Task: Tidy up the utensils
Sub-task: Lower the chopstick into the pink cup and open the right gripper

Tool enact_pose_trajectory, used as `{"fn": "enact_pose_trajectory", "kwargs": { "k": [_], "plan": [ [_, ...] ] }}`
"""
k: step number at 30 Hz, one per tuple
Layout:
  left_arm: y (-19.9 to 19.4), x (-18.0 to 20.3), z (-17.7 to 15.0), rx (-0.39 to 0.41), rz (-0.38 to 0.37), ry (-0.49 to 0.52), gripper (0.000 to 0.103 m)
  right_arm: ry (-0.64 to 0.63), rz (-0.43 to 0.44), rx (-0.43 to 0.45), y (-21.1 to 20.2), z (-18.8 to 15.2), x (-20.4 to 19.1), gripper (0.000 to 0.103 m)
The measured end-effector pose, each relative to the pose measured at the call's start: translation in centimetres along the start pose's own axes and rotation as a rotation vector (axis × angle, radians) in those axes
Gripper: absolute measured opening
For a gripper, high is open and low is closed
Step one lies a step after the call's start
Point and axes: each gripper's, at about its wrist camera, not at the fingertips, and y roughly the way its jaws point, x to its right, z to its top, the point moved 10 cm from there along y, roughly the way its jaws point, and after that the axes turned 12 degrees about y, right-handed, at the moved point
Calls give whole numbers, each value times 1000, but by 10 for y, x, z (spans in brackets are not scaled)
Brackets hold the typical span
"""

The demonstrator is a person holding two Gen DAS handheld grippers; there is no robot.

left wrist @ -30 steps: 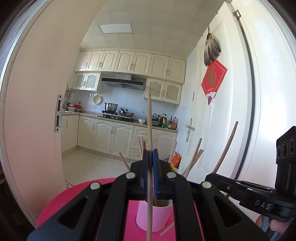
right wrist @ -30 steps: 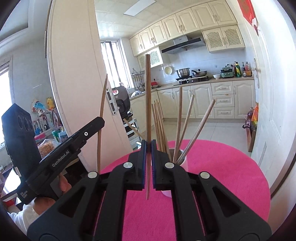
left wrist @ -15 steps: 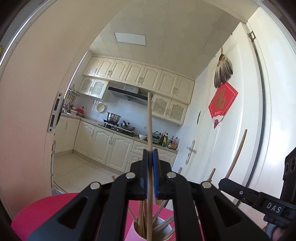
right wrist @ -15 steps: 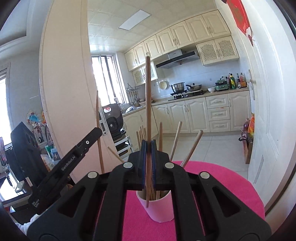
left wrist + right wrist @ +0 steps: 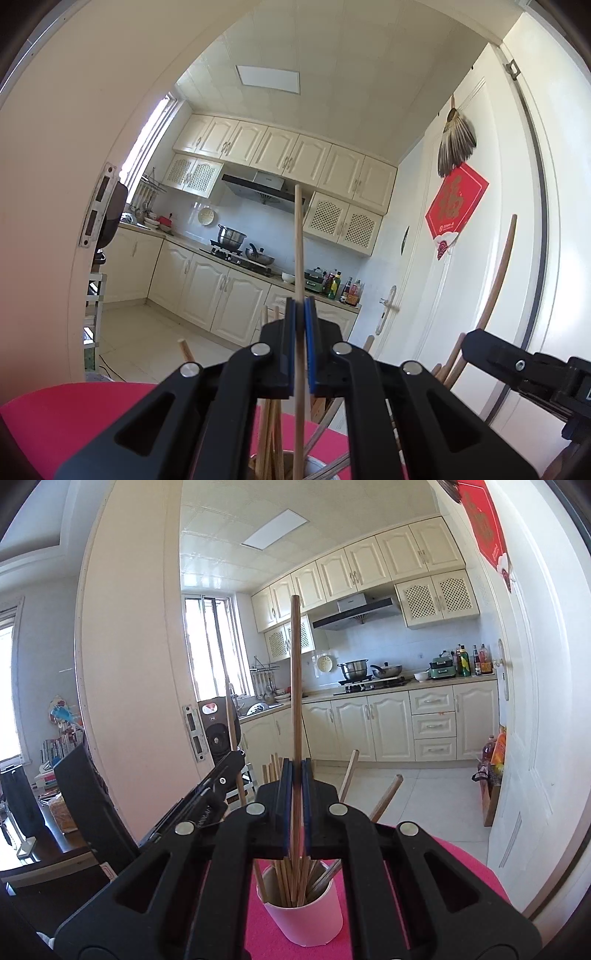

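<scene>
A pink cup (image 5: 308, 919) stands on the round pink table (image 5: 469, 871) and holds several wooden chopsticks. My right gripper (image 5: 296, 766) is shut on a dark wooden chopstick (image 5: 294, 672), held upright, with its lower end inside the cup. My left gripper (image 5: 300, 304) is shut on a pale chopstick (image 5: 298, 240), also upright, its lower end at the cup's mouth (image 5: 325, 467). Each gripper shows in the other's view, the left one (image 5: 207, 805) to the left and the right one (image 5: 517, 363) to the right.
A cream door (image 5: 125, 664) stands close on the left. A white door (image 5: 498, 258) with a red decoration stands on the right. The kitchen counter and cabinets (image 5: 388, 716) lie beyond the table.
Both grippers have come down over the cup, close above its mouth. Both held chopsticks now dip their lower ends into it.
</scene>
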Motion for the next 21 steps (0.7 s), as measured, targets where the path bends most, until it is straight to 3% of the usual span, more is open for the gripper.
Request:
{"fn": "enact_pose_trajectory", "kwargs": {
  "k": [11,21],
  "plan": [
    [5,-8,-1,9,18,-16,5,-7,-2,-33,12,-13,2,5],
    [3,-2,-29,-111,-25,45,5,-9,-23,-67,19,-29,5,5]
  ]
}}
